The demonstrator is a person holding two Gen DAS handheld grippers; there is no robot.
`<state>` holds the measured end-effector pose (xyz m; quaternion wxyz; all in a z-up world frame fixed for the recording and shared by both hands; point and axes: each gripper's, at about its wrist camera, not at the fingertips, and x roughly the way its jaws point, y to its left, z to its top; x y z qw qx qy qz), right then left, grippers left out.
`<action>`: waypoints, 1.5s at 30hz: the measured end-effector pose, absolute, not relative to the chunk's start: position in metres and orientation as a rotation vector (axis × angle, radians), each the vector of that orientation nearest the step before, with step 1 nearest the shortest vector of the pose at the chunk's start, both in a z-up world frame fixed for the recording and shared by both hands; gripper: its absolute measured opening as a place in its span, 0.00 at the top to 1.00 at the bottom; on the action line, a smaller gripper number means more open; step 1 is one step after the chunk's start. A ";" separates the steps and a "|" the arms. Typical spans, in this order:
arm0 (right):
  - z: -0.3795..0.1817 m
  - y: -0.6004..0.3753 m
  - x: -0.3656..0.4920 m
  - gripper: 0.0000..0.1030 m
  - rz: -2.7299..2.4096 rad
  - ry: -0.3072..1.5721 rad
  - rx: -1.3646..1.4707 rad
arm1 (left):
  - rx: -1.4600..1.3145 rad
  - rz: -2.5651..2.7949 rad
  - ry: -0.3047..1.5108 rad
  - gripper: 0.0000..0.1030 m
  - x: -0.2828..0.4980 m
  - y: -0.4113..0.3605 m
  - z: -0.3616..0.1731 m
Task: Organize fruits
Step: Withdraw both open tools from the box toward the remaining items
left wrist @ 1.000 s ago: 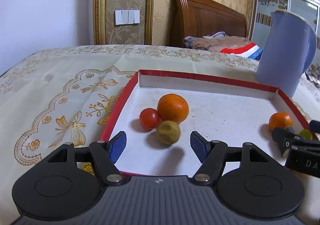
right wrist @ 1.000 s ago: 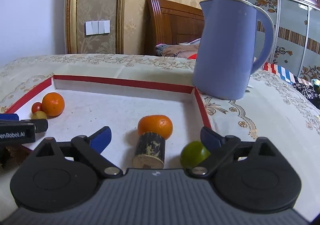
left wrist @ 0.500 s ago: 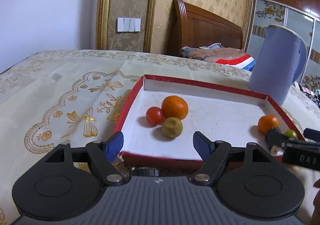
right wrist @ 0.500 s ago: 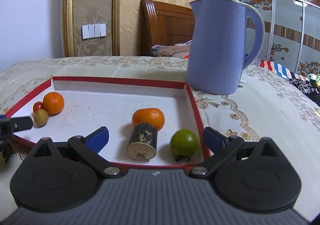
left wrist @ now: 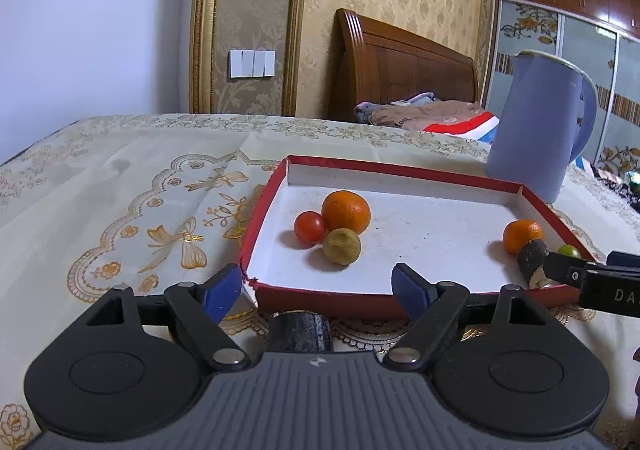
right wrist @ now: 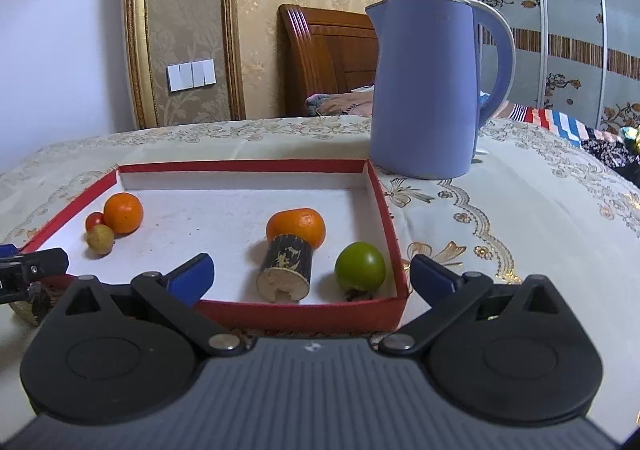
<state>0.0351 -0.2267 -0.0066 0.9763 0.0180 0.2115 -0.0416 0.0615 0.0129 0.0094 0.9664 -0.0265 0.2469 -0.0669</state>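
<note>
you have most of the sorting done, as far as these views show: the red tray (right wrist: 390, 222) sits on the patterned tablecloth (left wrist: 120, 186) with fruit in two clusters. at the tray's left side a large orange (left wrist: 346, 212), a small red tomato (left wrist: 309, 226) and a yellowish round fruit (left wrist: 342, 246) sit bunched and touching. at the right side a smaller orange (right wrist: 296, 228) rests against the far end of a short dark cylinder with a pale cut end (right wrist: 285, 269), and a green fruit (right wrist: 360, 267) lies just beside it in the near right corner. your left tongs (left wrist: 320, 286) are released, jaws apart with nothing between them, hovering at the tray's near left edge; they have just been opening wider. your right tongs (right wrist: 312, 276) are spread fully, also just been opening, outside the near right edge, and they hold nothing either. what looks unfinished is a dark cylinder (left wrist: 300, 332) lying on the cloth just in front of the tray, close under your left tongs; whether it belongs in the tray is a judgement, but it resembles the one already inside. the blue kettle (right wrist: 428, 90) stands beyond the tray's far right corner, clear of the work. if that piece counts, one pick remains.
</note>
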 end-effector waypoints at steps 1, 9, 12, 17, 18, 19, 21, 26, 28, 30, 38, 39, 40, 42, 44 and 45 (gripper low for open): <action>-0.006 -0.227 0.034 0.00 -0.084 0.423 0.038 | -0.057 -0.134 0.500 0.20 0.061 0.014 0.009; -0.006 -0.234 0.010 0.00 -0.048 0.413 0.083 | -0.013 -0.151 0.470 0.20 0.038 0.017 0.009; -0.006 -0.234 0.006 0.00 -0.048 0.404 0.083 | 0.010 -0.165 0.456 0.20 0.031 0.016 0.009; -0.007 -0.231 0.007 0.00 -0.044 0.411 0.068 | 0.056 -0.162 0.456 0.20 0.024 0.012 0.007; -0.006 -0.231 0.007 0.00 -0.044 0.408 0.067 | 0.060 -0.162 0.459 0.20 0.023 0.013 0.007; -0.006 -0.231 0.006 0.00 -0.042 0.406 0.068 | 0.061 -0.166 0.465 0.20 0.022 0.014 0.006; -0.007 -0.232 0.005 0.00 -0.033 0.411 0.071 | 0.059 -0.173 0.482 0.20 0.020 0.017 0.004; -0.011 -0.230 -0.001 0.00 0.003 0.439 0.071 | -0.003 -0.170 0.527 0.20 0.025 0.030 0.001; -0.011 -0.228 -0.005 0.00 0.005 0.431 0.059 | -0.011 -0.170 0.558 0.20 0.030 0.031 -0.001; -0.011 -0.227 -0.009 0.00 0.018 0.429 0.053 | 0.003 -0.170 0.566 0.20 0.031 0.028 -0.002; -0.016 -0.242 -0.021 0.00 0.039 0.443 0.133 | 0.005 -0.135 0.575 0.20 0.039 0.027 -0.003; -0.017 -0.244 -0.021 0.00 0.047 0.451 0.149 | 0.000 -0.130 0.584 0.20 0.042 0.027 -0.004; -0.017 -0.246 -0.021 0.00 0.048 0.453 0.158 | -0.004 -0.119 0.598 0.20 0.045 0.028 -0.005; -0.018 -0.246 -0.020 0.00 0.043 0.459 0.159 | -0.013 -0.106 0.635 0.20 0.051 0.029 -0.007; -0.018 -0.244 -0.019 0.00 0.035 0.465 0.146 | -0.021 -0.104 0.642 0.20 0.052 0.031 -0.008; -0.018 -0.243 -0.018 0.00 0.026 0.467 0.141 | -0.015 -0.099 0.644 0.20 0.052 0.030 -0.009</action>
